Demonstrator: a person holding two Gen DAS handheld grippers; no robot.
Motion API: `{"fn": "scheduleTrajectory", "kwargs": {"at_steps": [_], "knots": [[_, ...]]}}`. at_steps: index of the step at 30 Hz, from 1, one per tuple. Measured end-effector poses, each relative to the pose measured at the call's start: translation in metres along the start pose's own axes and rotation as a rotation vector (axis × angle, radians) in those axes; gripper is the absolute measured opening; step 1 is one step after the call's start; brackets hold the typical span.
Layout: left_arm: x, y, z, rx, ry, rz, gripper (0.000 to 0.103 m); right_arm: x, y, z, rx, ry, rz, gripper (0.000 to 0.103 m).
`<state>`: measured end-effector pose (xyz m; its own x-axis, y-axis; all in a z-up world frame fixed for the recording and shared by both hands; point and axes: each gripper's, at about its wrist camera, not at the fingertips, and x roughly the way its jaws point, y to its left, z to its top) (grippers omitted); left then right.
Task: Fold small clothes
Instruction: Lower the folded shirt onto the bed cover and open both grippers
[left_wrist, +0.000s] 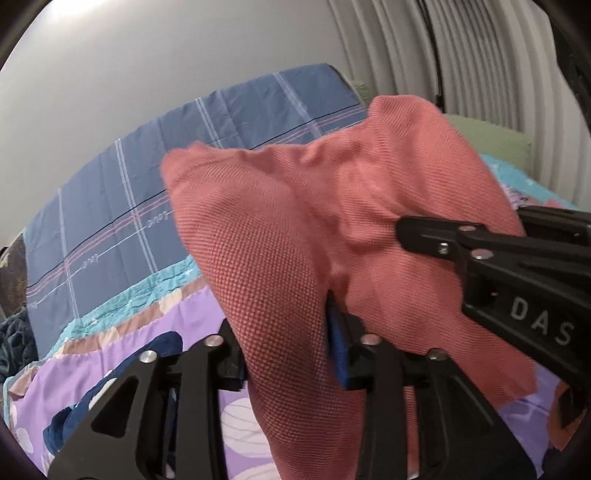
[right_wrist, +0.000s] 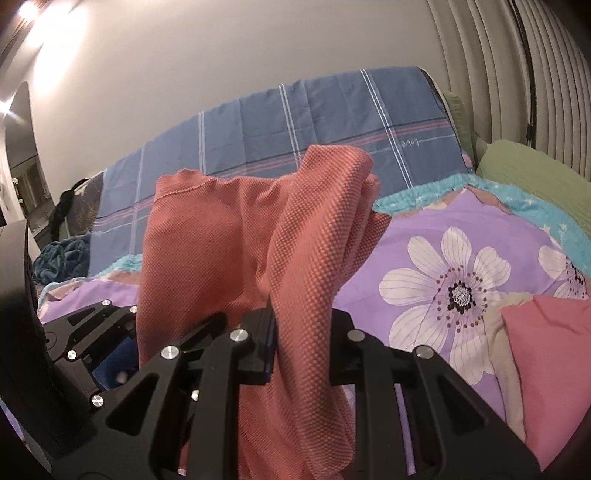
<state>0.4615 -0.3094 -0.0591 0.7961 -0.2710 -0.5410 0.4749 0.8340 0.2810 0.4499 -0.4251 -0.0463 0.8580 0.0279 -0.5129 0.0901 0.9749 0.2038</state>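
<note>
The right gripper (right_wrist: 301, 345) pinches a fold of the salmon-pink waffle-knit cloth (right_wrist: 229, 236), which rises toward twelve o'clock. The left gripper (left_wrist: 286, 354) stands parted around the same cloth (left_wrist: 295, 221), above the purple flowered bedspread (right_wrist: 424, 229).

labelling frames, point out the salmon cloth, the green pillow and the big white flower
salmon cloth (right_wrist: 207, 236): right wrist view, flat upper panel
green pillow (right_wrist: 532, 173): right wrist view, top face
big white flower (right_wrist: 460, 293): right wrist view, dark centre
</note>
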Motion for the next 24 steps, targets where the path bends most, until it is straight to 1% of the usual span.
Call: {"fn": "scheduleTrajectory", "kwargs": {"at_steps": [1,2,3,4,5,6,7,8,10,11,13,16,18,21,22,23,24], "knots": [[0.007,-0.001,-0.003,0.005,0.009,0.054,0.075,0.004,-0.001,-0.004,-0.012,0.005,-0.028,0.027],[0.017,-0.001,-0.011,0.011,0.041,0.137,0.083,0.01,-0.002,-0.009,-0.022,0.01,-0.081,0.06],[0.028,0.001,-0.021,0.016,0.093,0.162,0.085,0.015,-0.006,-0.015,-0.018,0.015,-0.136,0.09],[0.037,0.004,-0.03,0.013,0.147,0.155,0.085,0.02,-0.014,-0.025,-0.002,0.03,-0.178,0.09],[0.043,0.006,-0.037,0.006,0.183,0.152,0.085,0.026,-0.021,-0.033,0.011,0.067,-0.173,0.089],[0.048,0.009,-0.046,-0.006,0.222,0.141,0.084,0.036,-0.03,-0.045,0.038,0.143,-0.144,0.087],[0.053,0.011,-0.057,-0.021,0.27,0.095,0.085,0.044,-0.036,-0.056,0.061,0.204,-0.13,0.086],[0.057,0.011,-0.067,-0.022,0.308,0.066,0.085,0.052,-0.041,-0.068,0.076,0.264,-0.133,0.085],[0.06,0.012,-0.078,-0.014,0.319,0.05,0.085,0.068,-0.047,-0.087,0.087,0.384,-0.163,0.085],[0.061,0.011,-0.082,-0.011,0.321,0.047,0.085,0.073,-0.049,-0.094,0.091,0.415,-0.171,0.085],[0.053,0.009,-0.088,-0.022,0.311,0.05,0.085,0.066,-0.047,-0.093,0.088,0.388,-0.179,0.085],[0.046,0.015,-0.085,-0.038,0.312,0.041,0.085,0.047,-0.037,-0.094,0.038,0.363,-0.223,0.085],[0.029,0.01,-0.085,-0.043,0.29,0.042,0.085,0.031,-0.033,-0.095,0.018,0.339,-0.23,0.085],[0.0,0.006,-0.088,-0.064,0.236,0.028,0.085,-0.012,-0.028,-0.098,0.013,0.276,-0.198,0.085],[-0.017,0.006,-0.089,-0.085,0.205,0.013,0.085,-0.031,-0.025,-0.099,0.009,0.254,-0.184,0.085],[-0.037,0.005,-0.09,-0.109,0.17,-0.003,0.086,-0.047,-0.023,-0.1,0.001,0.238,-0.171,0.085],[-0.05,0.004,-0.092,-0.12,0.15,-0.01,0.09,-0.065,-0.019,-0.103,-0.011,0.22,-0.159,0.086]]}}
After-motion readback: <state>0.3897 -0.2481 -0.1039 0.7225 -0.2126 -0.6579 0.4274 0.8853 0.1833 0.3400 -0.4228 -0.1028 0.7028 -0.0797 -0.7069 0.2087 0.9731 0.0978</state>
